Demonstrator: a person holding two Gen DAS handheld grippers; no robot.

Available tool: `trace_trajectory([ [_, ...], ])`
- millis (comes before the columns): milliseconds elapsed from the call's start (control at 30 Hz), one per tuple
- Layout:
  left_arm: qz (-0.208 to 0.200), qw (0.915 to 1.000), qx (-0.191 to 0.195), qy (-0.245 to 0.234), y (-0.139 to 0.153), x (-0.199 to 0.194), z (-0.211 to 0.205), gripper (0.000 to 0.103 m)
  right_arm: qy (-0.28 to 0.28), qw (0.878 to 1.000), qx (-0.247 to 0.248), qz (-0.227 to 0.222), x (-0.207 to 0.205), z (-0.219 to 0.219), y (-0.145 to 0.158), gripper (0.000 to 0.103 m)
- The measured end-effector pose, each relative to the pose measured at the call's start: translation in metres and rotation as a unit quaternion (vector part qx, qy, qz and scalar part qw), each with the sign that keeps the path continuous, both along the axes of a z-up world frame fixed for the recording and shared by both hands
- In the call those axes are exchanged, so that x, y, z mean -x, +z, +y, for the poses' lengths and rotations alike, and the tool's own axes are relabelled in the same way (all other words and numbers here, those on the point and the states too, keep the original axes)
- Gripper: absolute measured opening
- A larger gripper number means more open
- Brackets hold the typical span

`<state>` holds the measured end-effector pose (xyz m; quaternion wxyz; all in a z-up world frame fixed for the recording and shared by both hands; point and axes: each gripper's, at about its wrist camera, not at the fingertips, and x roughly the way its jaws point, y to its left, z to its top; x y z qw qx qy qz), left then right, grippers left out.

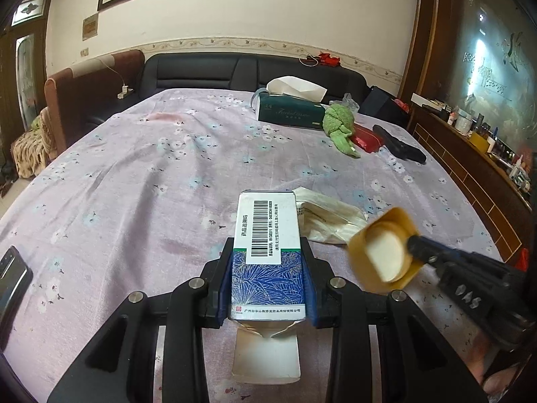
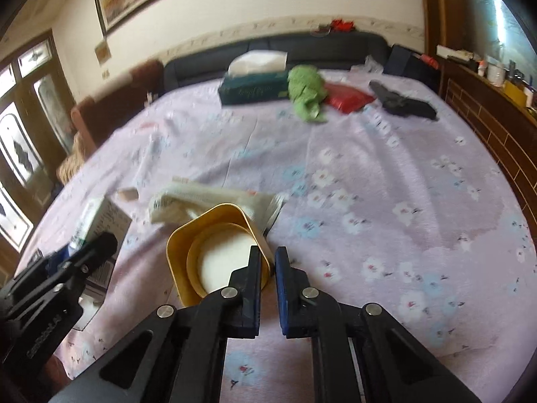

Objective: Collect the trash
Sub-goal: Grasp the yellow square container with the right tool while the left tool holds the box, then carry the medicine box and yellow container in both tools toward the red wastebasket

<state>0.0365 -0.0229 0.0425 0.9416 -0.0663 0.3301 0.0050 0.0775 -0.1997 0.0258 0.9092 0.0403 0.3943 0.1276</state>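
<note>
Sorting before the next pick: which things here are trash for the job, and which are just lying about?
Job:
- medicine box, in left claw
- gold cap, rim pinched by right claw
- crumpled white wrapper on the bed

Lying about:
- tissue box
- green cloth
- red packet
- phone

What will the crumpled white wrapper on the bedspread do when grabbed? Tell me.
The white wrapper looks thin and creased, so it will probably flop and crush rather than hold shape. It lies flat on the bedspread, likely very light. Its glossy look suggests that it may slip from a shallow pinch.
</note>
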Motion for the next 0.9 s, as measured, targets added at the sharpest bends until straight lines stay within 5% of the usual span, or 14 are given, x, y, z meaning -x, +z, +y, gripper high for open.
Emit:
trace_trajectory([
  [200,-0.003,0.9999,-0.014,0.002,0.000,0.000,-0.005,0.033,-0.029,0.999,-0.013,-0.038,0.006,-0.021,0.010,0.008],
  [900,0.000,0.9994,-0.036,0.002,-0.003,-0.002,-0.009,0.033,-0.007,0.998,-0.010,-0.063,0.017,-0.012,0.014,0.008],
])
